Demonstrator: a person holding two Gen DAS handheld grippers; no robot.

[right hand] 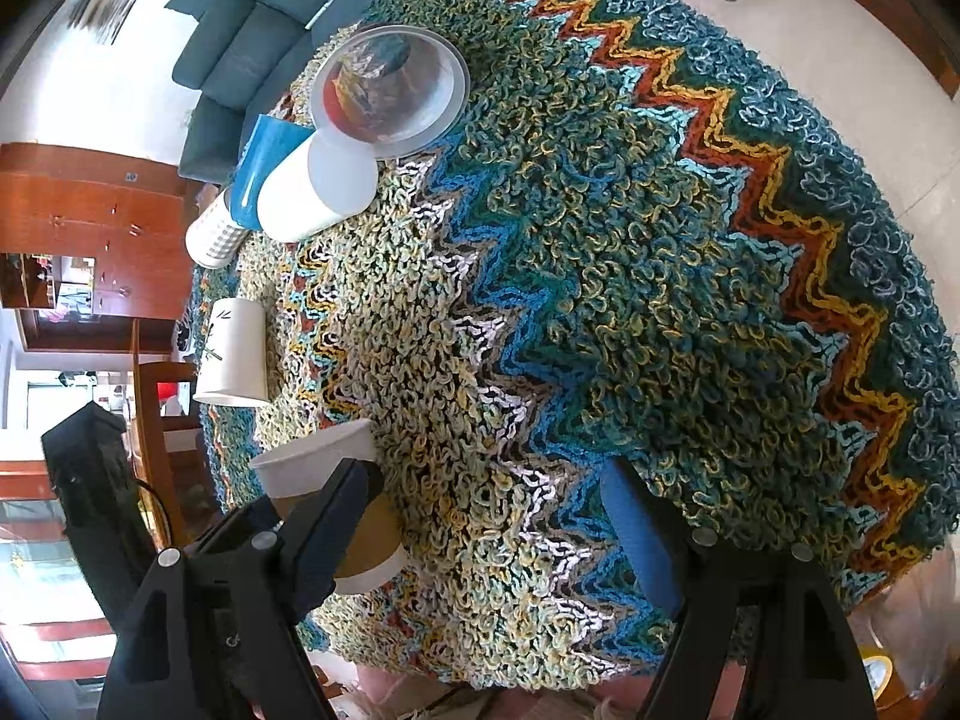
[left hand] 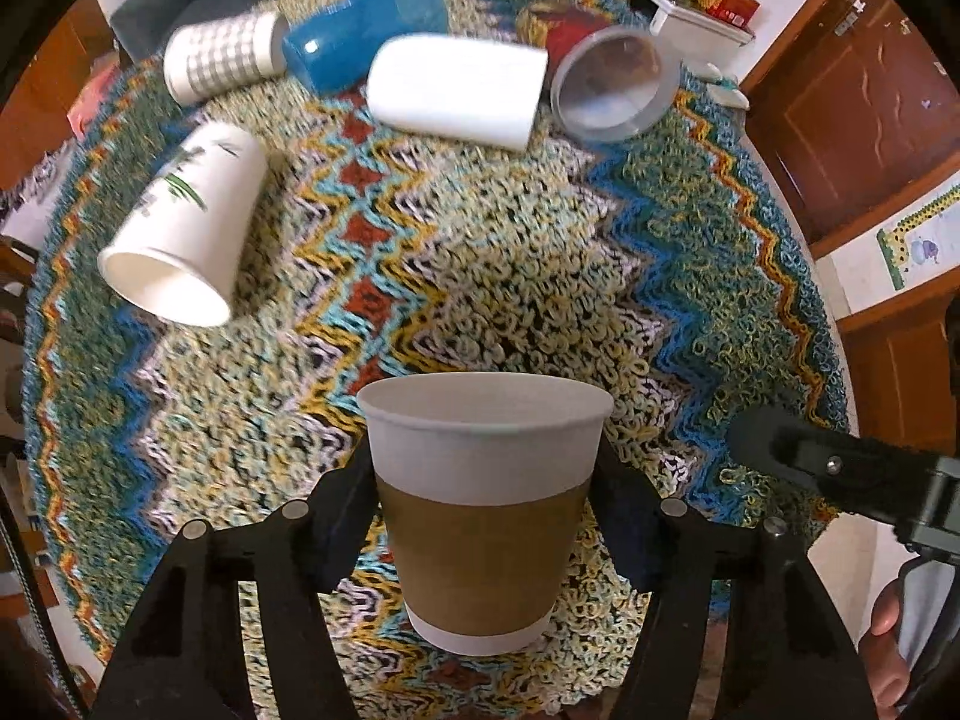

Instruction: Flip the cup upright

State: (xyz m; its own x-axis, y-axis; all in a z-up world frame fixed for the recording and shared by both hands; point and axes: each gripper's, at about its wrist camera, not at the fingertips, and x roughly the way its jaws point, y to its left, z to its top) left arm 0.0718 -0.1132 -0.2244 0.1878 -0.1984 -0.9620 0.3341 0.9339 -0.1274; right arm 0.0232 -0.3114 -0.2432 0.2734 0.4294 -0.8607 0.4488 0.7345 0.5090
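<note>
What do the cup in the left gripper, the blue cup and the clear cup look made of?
Sleeved cup: matte white paper with rolled rim and brown, likely cardboard sleeve. Blue cup: glossy, with bright highlights; plastic or glazed ceramic. Clear cup: see-through, probably plastic or glass.

The shaggy rug (left hand: 492,276) runs in zigzag bands of teal, blue, yellow, rust and cream. On it, the nearest paper cup (left hand: 483,516) is white with a brown sleeve. Beyond that cup lie a white leaf-printed cup (left hand: 186,222), a grey-checked cup (left hand: 225,57), a glossy blue cup (left hand: 366,30), a plain white cup (left hand: 456,90) and a clear cup (left hand: 615,84).
</note>
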